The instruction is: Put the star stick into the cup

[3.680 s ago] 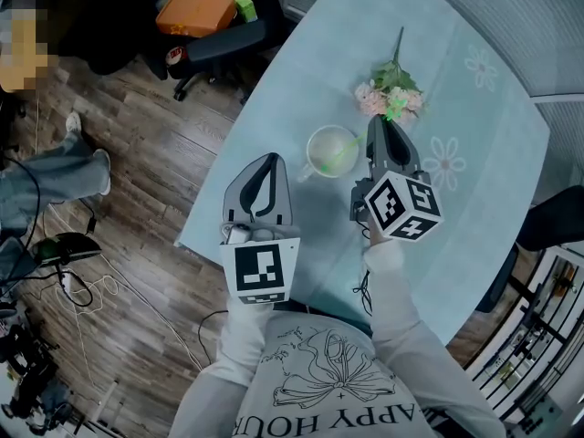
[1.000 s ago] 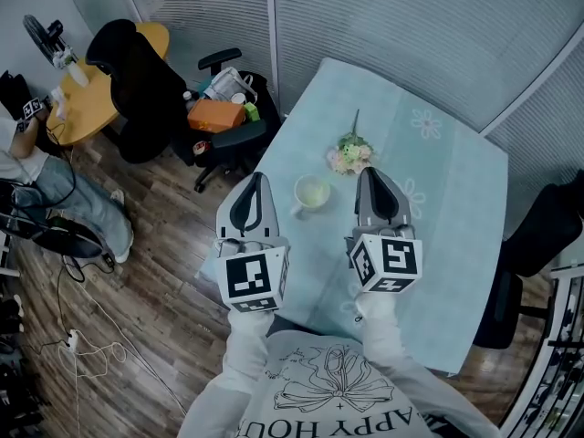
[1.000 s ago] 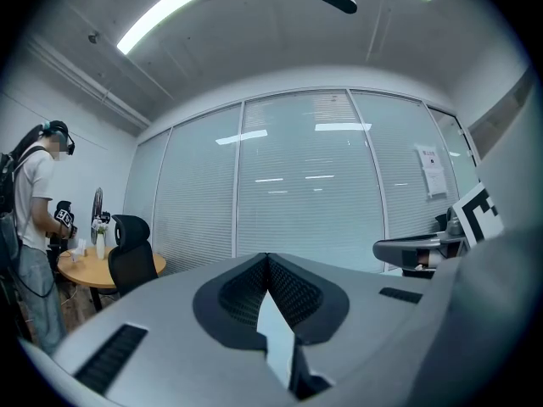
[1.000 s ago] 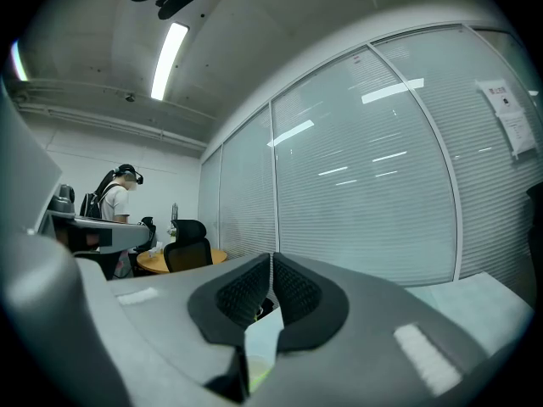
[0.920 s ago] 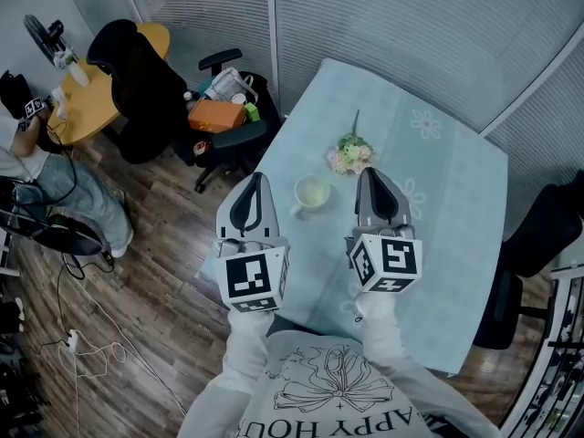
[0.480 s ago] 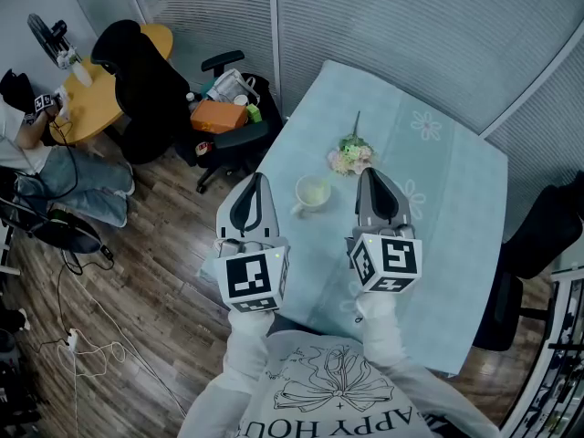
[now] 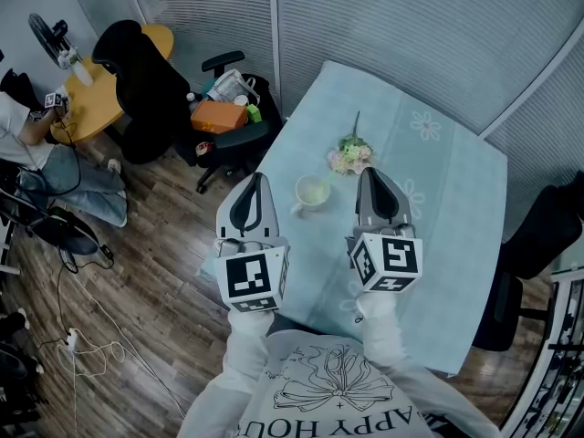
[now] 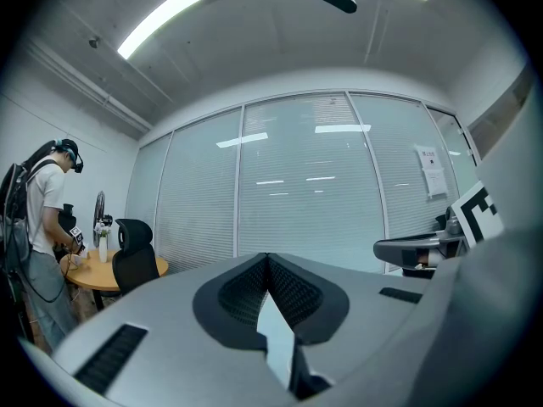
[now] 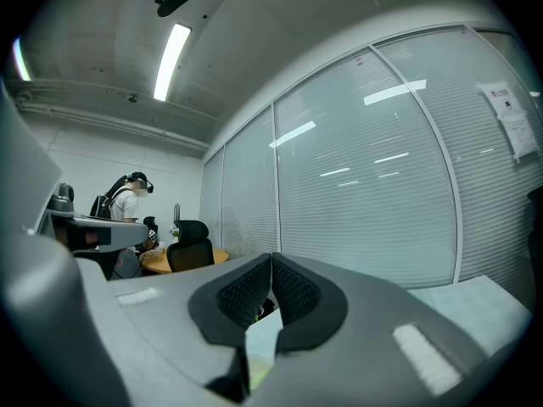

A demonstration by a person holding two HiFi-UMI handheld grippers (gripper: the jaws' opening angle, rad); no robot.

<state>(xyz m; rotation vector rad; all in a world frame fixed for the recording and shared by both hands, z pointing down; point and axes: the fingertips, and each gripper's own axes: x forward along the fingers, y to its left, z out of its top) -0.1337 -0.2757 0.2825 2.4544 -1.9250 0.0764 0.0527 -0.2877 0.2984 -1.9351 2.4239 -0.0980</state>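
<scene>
A white cup (image 7: 312,192) stands on the pale blue table (image 7: 429,181), with something pale green inside that I cannot make out as the star stick. Both grippers hang high above the table's near end, level and pointing away from me. My left gripper (image 7: 255,177) is shut and empty, left of the cup. On the cup's other side my right gripper (image 7: 369,172) is also shut with nothing held. In the left gripper view the left gripper (image 8: 268,258) has its jaws meeting. The right gripper (image 9: 271,258) shows the same in the right gripper view.
A small bunch of pink flowers (image 7: 351,156) lies just beyond the cup. Left of the table stand black office chairs (image 7: 233,135), one carrying an orange bag (image 7: 217,115), and a round yellow table (image 7: 100,99) with a person (image 7: 27,126). Blinded glass walls (image 7: 411,26) close the back.
Since the earliest frame both grippers have risen far above the table, away from the cup. Over the last second they have held still; only the person at the left has shifted.
</scene>
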